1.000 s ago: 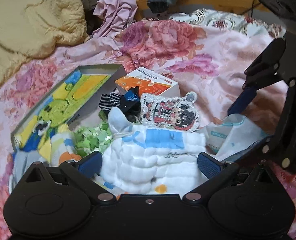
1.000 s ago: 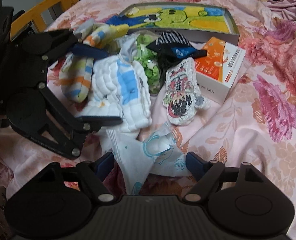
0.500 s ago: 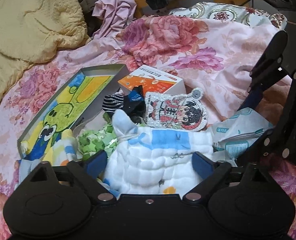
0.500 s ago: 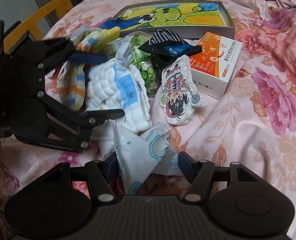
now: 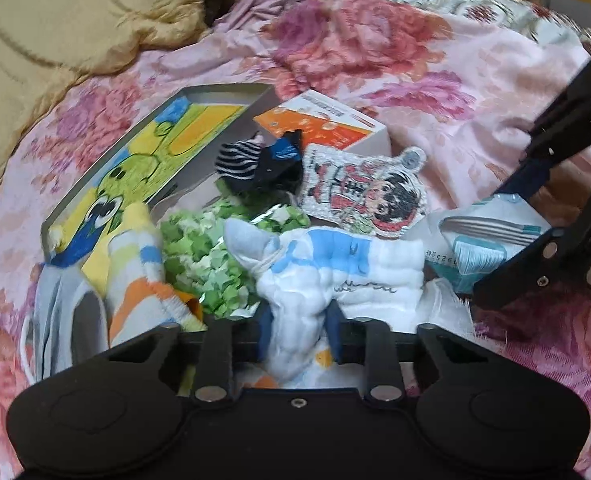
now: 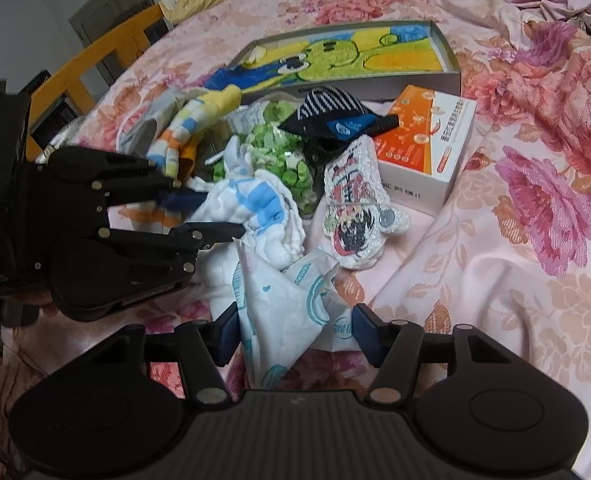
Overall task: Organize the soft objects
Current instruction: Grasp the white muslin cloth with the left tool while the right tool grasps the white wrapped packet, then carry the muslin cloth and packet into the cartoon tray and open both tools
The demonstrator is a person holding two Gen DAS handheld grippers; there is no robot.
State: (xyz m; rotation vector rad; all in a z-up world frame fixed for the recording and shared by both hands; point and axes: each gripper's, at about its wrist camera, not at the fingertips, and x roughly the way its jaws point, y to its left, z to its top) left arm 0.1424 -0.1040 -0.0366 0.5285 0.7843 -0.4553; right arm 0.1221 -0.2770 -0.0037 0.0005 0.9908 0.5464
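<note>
A heap of soft things lies on a pink flowered bedspread (image 6: 515,240). My left gripper (image 5: 295,332) is shut on a white quilted cloth with blue patches (image 5: 335,272), also seen in the right wrist view (image 6: 255,208). My right gripper (image 6: 295,332) is part closed around a white and teal plastic packet (image 6: 291,300), its pads beside the packet; I cannot tell if they press it. The packet shows in the left wrist view (image 5: 491,236). A cartoon figure mitt (image 5: 367,192), a striped sock (image 5: 135,280) and a dark striped sock (image 5: 251,164) lie around.
A grey box with a yellow-green cartoon towel (image 5: 143,160) sits behind the heap, an orange and white carton (image 5: 327,124) to its right. A bag of green paper stars (image 5: 211,256) lies in the middle. A yellow quilt (image 5: 55,20) is at far left. A wooden chair (image 6: 87,68).
My left gripper has closed from wide open onto the white quilted cloth. My right gripper's fingers have drawn in around the packet. Both grippers moved slightly forward over the heap.
</note>
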